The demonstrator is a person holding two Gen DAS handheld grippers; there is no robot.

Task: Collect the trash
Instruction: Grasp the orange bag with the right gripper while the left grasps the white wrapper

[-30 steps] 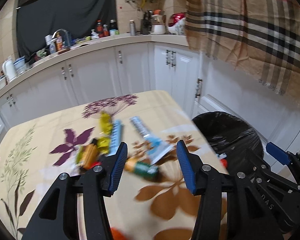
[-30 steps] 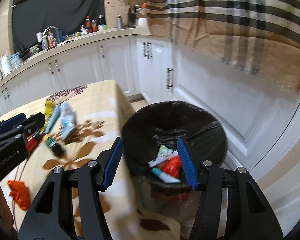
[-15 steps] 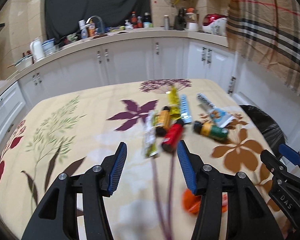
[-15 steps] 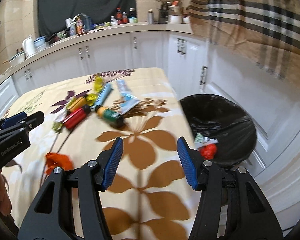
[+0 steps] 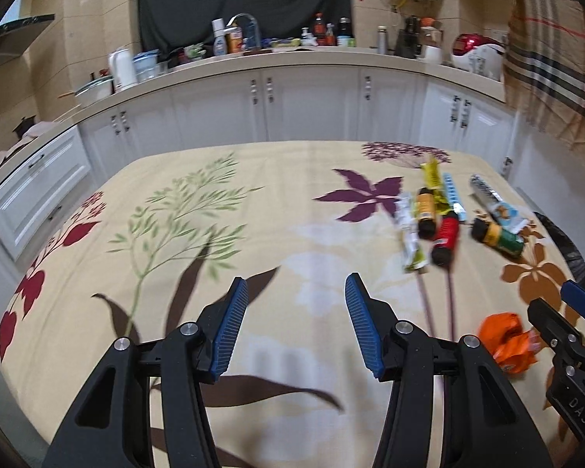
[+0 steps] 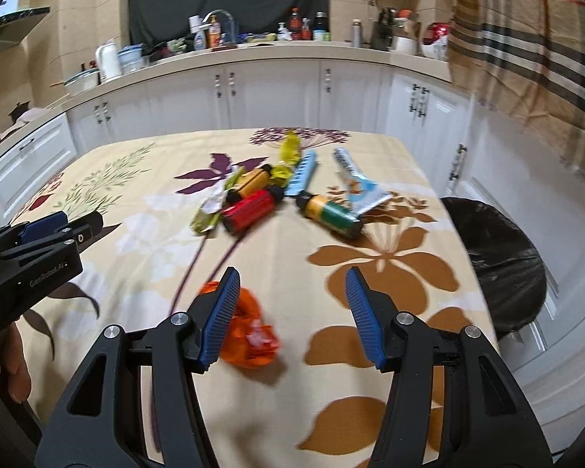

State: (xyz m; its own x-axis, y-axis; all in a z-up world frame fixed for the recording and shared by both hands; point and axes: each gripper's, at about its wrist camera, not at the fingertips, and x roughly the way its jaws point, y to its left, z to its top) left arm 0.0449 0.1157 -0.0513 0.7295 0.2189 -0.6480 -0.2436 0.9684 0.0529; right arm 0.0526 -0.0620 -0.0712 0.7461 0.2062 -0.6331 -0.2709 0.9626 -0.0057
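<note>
Both of my grippers hover over the floral worktop, jaws apart, nothing between them. Left gripper sits over bare cloth. From it the trash cluster is at 1 o'clock: red bottle, orange-labelled bottle, green bottle, and wrappers, details blurred. Right gripper has the crumpled orange wrapper just behind its left finger at 9 o'clock; I can't tell if they touch. Black-lined bin stands off the worktop's edge at 3 o'clock of the right gripper.
</note>
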